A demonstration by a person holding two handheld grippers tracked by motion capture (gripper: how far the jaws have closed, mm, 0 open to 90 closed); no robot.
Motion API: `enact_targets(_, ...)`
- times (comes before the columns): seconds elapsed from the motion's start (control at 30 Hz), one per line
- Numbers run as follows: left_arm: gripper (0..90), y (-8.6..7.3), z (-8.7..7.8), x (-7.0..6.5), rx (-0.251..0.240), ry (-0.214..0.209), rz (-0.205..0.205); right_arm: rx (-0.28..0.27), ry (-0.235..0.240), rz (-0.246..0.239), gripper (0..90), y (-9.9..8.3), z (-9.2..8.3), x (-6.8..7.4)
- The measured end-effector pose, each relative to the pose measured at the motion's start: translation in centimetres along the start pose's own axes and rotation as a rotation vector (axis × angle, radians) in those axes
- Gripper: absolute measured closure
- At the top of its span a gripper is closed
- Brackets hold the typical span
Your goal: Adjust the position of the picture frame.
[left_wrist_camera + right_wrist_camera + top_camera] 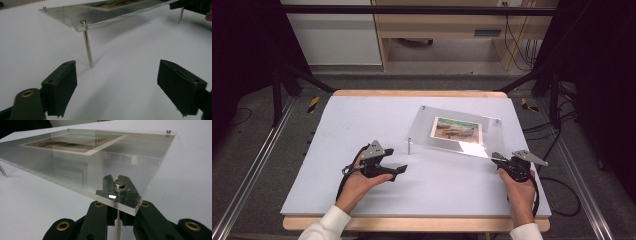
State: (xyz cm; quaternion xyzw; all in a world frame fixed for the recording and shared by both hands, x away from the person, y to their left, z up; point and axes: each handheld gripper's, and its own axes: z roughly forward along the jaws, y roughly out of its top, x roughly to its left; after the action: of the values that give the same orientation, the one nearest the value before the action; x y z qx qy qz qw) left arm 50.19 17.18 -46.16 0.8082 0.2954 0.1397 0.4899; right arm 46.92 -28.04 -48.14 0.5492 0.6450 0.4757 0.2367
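Left gripper view is showing my left fingers (pixel 117 87) standing wide and empty, with the metal leg (pixel 88 45) upright just beyond them, above centre-left. It is nearer this hand. My right fingers (pixel 117 220) are clamping shut on the other front leg (pixel 117 230) under the near corner. Farther off, the clear acrylic frame (pixel 457 131) is standing on the table (pixel 362 125), holding a photo (pixel 457 129).

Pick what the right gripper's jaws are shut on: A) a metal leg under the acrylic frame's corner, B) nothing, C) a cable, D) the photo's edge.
A: in the right gripper view the right gripper has its jaws closed around the metal leg beneath the acrylic frame corner.
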Motion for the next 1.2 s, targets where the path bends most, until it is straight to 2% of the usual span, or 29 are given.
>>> enact_targets(0.03,21.6,0.2,0.6,0.5,0.004,0.018,-0.014,0.002,0.004,0.000,84.3,0.0,0.0,-0.1)
enact_targets(0.13,28.8,0.6,1.6,1.2,-0.010,0.023,-0.046,0.002,0.010,0.003,84.4,0.1,-0.1,-0.1)
enact_targets(0.17,35.1,0.8,1.8,1.3,-0.011,0.023,-0.044,-0.003,0.014,0.005,84.4,0.1,-0.1,-0.1)
enact_targets(0.23,37.7,1.2,2.4,1.5,-0.011,0.027,-0.050,-0.006,0.021,0.010,84.4,0.3,-0.2,0.0)
enact_targets(0.27,42.1,1.3,2.7,1.6,-0.010,0.028,-0.054,-0.010,0.023,0.015,84.4,0.3,-0.2,-0.1)
enact_targets(0.37,44.8,1.8,3.6,1.9,-0.007,0.047,-0.068,-0.016,0.029,0.023,84.4,0.5,-0.2,-0.1)
enact_targets(0.47,47.4,2.1,4.5,1.9,0.004,0.061,-0.051,-0.012,0.033,0.021,84.4,0.4,-0.2,-0.2)
enact_targets(0.6,53.1,2.3,5.2,1.8,0.003,0.059,-0.053,-0.011,0.036,0.023,84.3,0.4,-0.2,-0.2)
enact_targets(0.67,56.2,2.4,5.8,1.8,-0.010,0.072,-0.054,-0.011,0.038,0.022,84.3,0.4,-0.2,-0.3)
enact_targets(0.8,63.4,2.4,6.4,1.8,-0.024,0.068,-0.059,-0.009,0.039,0.023,84.3,0.4,-0.2,-0.3)
enact_targets(1.0,73.0,2.4,6.6,2.0,-0.074,0.060,-0.130,-0.004,0.041,0.022,84.3,0.4,-0.2,-0.3)
enact_targets(1.2,78.9,2.4,6.6,2.3,-0.080,0.060,-0.198,-0.005,0.042,0.020,84.3,0.4,-0.2,-0.3)
